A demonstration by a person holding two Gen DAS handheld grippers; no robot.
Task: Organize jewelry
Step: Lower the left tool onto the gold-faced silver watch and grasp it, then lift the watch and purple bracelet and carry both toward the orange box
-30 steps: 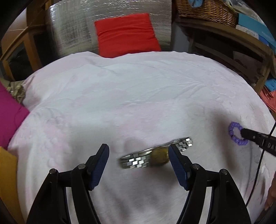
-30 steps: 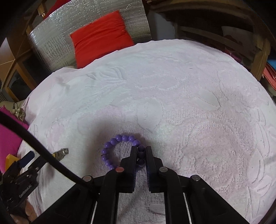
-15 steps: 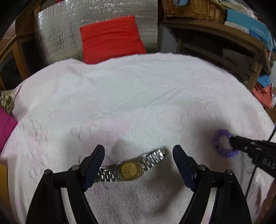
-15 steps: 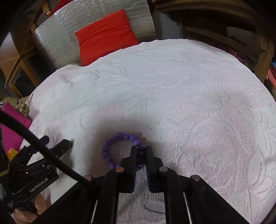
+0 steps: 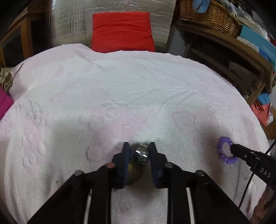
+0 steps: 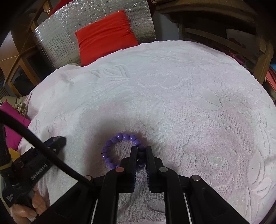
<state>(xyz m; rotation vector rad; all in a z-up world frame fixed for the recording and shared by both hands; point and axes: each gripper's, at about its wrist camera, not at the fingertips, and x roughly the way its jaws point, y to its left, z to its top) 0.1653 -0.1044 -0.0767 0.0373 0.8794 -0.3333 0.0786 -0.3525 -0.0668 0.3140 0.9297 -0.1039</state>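
Currently the left gripper (image 5: 138, 148) is closing its jaws on the watch (image 5: 140, 153), which lies between them on the pink towel (image 5: 138, 89). Right gripper (image 6: 141, 149) is clamped tight on the purple bead bracelet (image 6: 119, 148), right of the watch on the towel.

I'm looking over a pale pink embossed towel (image 5: 138, 96) spread across the surface. Behind it a red cushion (image 5: 121, 31) leans on silver quilted foil (image 5: 72, 22). To the right, a wooden shelf (image 5: 224, 44) carries a wicker basket (image 5: 210, 15); light is dim.
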